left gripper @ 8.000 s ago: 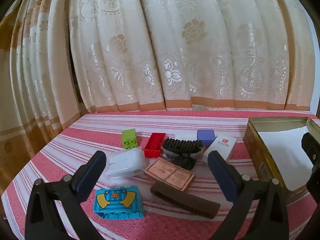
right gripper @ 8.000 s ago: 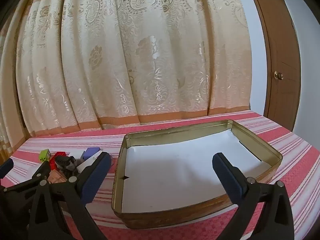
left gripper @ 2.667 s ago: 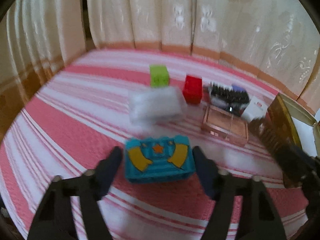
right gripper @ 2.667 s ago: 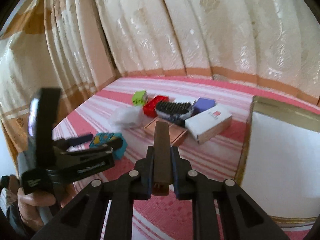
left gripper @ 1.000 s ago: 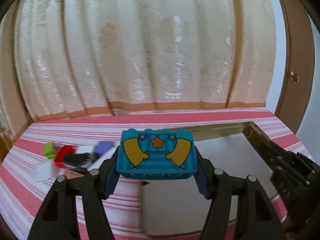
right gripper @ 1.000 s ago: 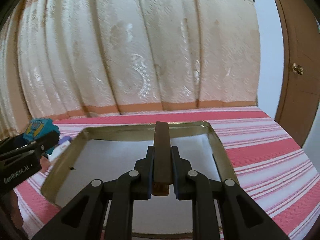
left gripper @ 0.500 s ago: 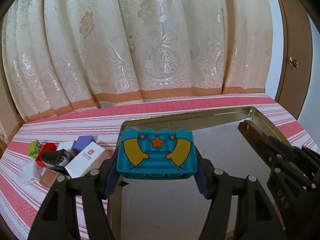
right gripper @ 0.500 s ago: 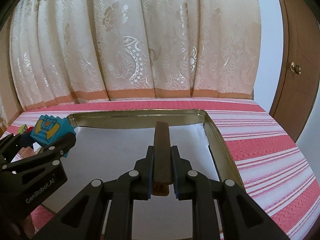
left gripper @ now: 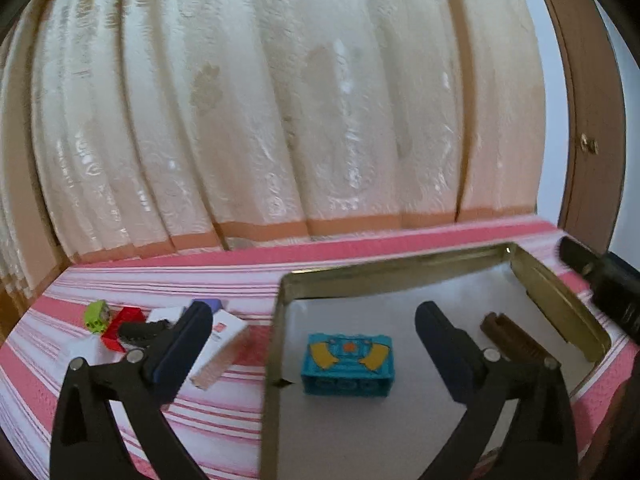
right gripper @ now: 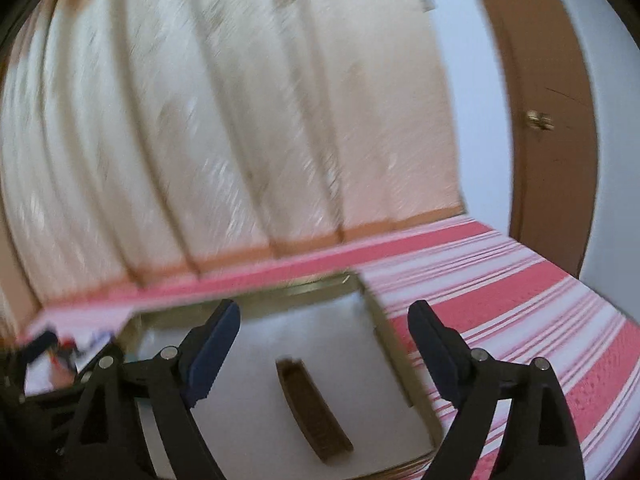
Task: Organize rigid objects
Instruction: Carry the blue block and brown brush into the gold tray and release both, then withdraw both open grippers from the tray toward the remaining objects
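The gold tin with a white lining sits on the striped cloth. Inside it stands the blue toy block with yellow arms and a star. My left gripper hangs just in front of the block, its jaws opening wide, with nothing pressed between the pads. The brown comb lies flat on the tin's lining, also visible in the left wrist view as the comb. My right gripper is above the comb, jaws opening, pads clear of it. The right wrist view is blurred.
Left of the tin lie a green block, a red block, a black comb, a purple block, a white box and a tan box. A curtain hangs behind; a brown door stands at right.
Both grippers have opened. The blue block dropped from my left gripper into the tin, and the brown comb fell from my right gripper onto the lining. The right wrist view has tilted.
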Motion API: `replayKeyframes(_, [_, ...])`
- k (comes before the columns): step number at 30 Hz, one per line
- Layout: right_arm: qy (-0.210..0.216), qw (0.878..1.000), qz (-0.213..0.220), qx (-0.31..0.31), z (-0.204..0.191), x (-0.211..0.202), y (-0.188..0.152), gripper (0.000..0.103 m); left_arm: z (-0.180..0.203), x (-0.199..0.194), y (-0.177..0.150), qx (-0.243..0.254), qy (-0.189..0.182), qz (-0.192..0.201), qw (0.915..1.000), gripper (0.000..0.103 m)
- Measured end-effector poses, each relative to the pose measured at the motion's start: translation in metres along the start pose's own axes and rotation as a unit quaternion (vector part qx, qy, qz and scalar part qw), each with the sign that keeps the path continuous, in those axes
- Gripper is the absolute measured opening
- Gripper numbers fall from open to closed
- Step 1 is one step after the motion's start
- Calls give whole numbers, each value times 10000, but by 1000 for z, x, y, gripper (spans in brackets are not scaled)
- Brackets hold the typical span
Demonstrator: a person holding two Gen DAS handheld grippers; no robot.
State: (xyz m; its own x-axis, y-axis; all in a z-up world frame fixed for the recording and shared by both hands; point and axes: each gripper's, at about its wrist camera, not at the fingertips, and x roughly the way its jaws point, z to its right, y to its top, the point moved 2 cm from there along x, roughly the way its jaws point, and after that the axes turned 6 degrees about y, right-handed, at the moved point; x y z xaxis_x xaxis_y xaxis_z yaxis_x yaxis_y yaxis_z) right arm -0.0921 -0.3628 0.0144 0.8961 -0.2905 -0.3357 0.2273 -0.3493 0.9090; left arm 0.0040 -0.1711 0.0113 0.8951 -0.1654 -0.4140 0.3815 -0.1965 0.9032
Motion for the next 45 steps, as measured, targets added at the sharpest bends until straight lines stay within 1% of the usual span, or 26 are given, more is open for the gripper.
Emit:
replayKeyframes(2, [-179, 9994, 165, 256, 11, -4, 3, 88, -9, 2, -1, -110, 79, -29, 9999, 103])
replayKeyframes(3, [-260, 9988, 144, 391, 17, -3, 3, 88, -15, 4, -1, -174, 141, -71, 9997, 103])
replayKeyframes(6, [-324, 9972, -50, 665, 26, 7, 2, 88, -27, 10, -5, -323, 291, -159, 9989, 103])
replayKeyframes(9, [-375, 9964, -109, 758, 29, 11, 0, 88, -33, 12, -8, -411, 347, -208, 9983, 103])
replayKeyframes(15, [-432, 9978, -63, 498, 20, 13, -4, 88, -30, 6, -14, -168, 574, -18, 9982, 103])
replayKeyframes(19, [-498, 9986, 41, 157, 8, 11, -8, 88, -31, 3, -16, -87, 598, 0, 9982, 103])
replayKeyframes(22, [-528, 9986, 76, 0, 0, 9, -9, 88, -37, 2, -16, -158, 548, -10, 9984, 103])
replayKeyframes(24, [-605, 9980, 176, -44, -3, 5, -9, 88, -41, 2, -17, -216, 524, -47, 9984, 103])
replayKeyframes(29, [-706, 9971, 266, 32, -6, -1, -11, 88, -51, 2, -21, -316, 489, -118, 9982, 103])
replayKeyframes(38, [-611, 9979, 218, -13, -31, -8, -20, 88, -82, 6, -26, -547, 549, -253, 9967, 103])
replayKeyframes(45, [-353, 9994, 63, 24, -64, -6, -30, 88, -110, 10, -31, -625, 615, -329, 9956, 103])
